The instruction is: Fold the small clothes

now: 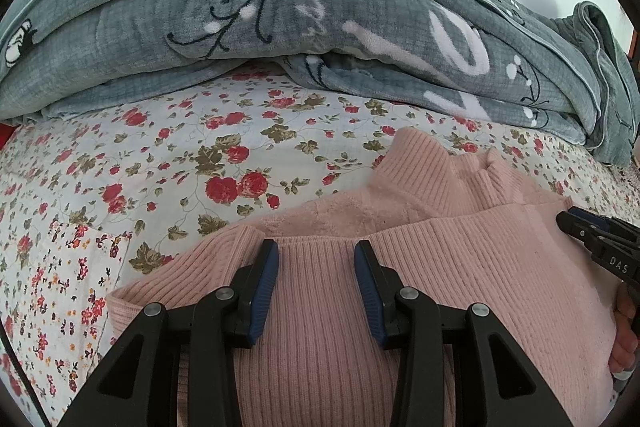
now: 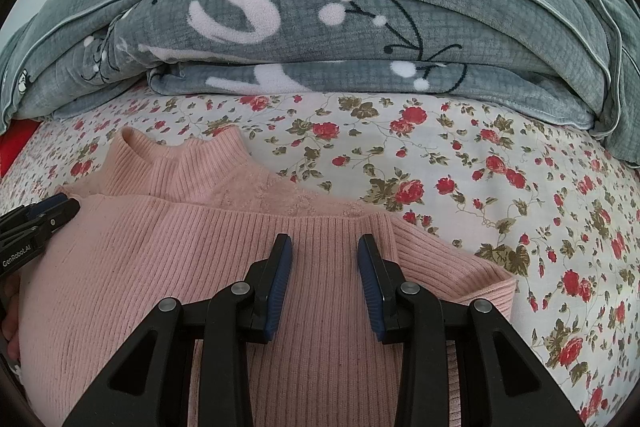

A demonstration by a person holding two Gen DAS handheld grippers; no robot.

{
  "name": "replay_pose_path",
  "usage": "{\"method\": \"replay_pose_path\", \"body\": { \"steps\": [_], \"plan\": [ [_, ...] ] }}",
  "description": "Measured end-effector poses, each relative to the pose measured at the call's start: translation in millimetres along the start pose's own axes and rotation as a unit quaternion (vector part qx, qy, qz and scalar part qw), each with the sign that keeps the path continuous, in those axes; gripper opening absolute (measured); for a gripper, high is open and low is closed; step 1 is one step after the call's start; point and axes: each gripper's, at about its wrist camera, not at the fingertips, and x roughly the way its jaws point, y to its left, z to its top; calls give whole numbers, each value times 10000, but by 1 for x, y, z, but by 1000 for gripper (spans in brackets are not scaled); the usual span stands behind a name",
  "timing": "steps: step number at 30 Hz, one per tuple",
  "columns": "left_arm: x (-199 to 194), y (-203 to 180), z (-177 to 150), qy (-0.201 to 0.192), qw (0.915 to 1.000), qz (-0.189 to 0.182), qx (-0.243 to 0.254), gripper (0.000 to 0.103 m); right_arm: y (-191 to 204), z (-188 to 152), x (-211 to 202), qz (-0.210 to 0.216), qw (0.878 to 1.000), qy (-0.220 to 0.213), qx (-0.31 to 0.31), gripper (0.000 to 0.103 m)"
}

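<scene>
A pink ribbed sweater [image 1: 460, 267] [image 2: 160, 247] lies on the flowered bedsheet, its lower part folded up over the body, and its high collar [image 1: 440, 167] [image 2: 180, 163] points toward the blanket. My left gripper [image 1: 316, 247] hovers over the sweater's left part near the folded edge. Its blue pads stand apart, and only flat knit shows between them. My right gripper [image 2: 324, 241] stands the same way over the right part, open with nothing pinched. Each gripper's tip shows in the other's view: the right gripper [image 1: 580, 227] and the left gripper [image 2: 60, 207].
A bulky grey fleece blanket [image 1: 280, 7] [image 2: 360, 7] is piled along the far side of the bed. The flowered sheet [image 1: 160, 167] [image 2: 480, 187] spreads to both sides of the sweater. A person's hand [image 1: 624, 343] [image 2: 10, 307] shows at the frame edges.
</scene>
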Motion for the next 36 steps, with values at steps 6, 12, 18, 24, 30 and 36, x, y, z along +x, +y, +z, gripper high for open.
{"method": "replay_pose_path", "body": {
  "steps": [6,12,18,24,30,36],
  "plan": [
    [-2,-1,-1,-9,10000,-7,-23,38,1,0,0,-31,10000,-4,-27,34],
    [-8,-3,-3,-77,9999,-93,-23,46,1,1,0,-42,10000,-4,-44,34],
    [-21,-3,-6,-291,9990,-337,-27,57,2,1,-1,-102,9999,-5,-98,35],
    [-39,6,-11,-620,9965,-504,-233,64,4,0,-6,-166,9997,-93,-182,37],
    [-60,16,-26,-892,9925,-794,-254,66,0,-1,-10,-132,9997,-203,-98,39],
    [-77,46,-49,-842,9879,-1062,-754,66,23,-5,-45,-798,9922,-779,-554,45]
  ]
}}
